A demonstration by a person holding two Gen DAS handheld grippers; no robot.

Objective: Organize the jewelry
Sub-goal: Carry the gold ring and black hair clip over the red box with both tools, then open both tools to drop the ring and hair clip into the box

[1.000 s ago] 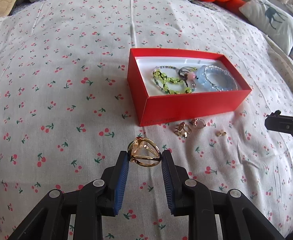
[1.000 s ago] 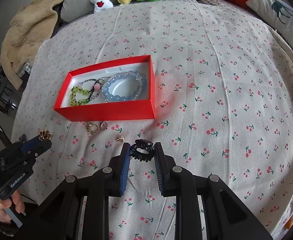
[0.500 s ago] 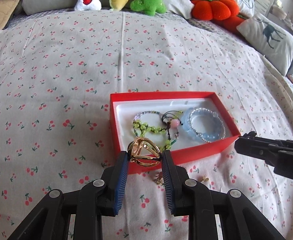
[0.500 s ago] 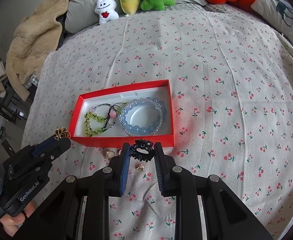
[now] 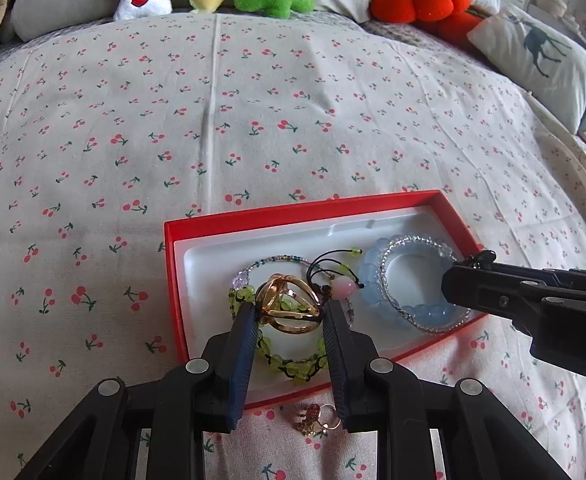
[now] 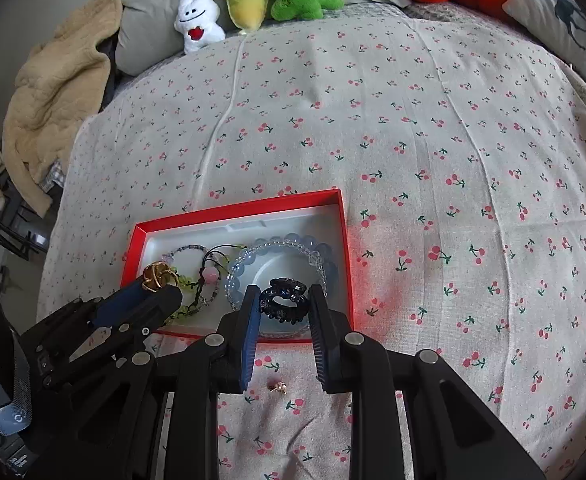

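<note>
Roughly halfway, I'd say: the red box (image 5: 173,280) already holds a blue bracelet (image 5: 409,280), a green one (image 5: 289,364) and a corded pink bead. My left gripper (image 5: 289,314) pinches a chunky gold ring (image 5: 289,308) over the box's left part, my right gripper (image 6: 283,306) clamps a black claw clip (image 6: 283,300) over its right part (above the blue bracelet). Small gold bits (image 5: 317,424) lie just outside the box's near wall.
</note>
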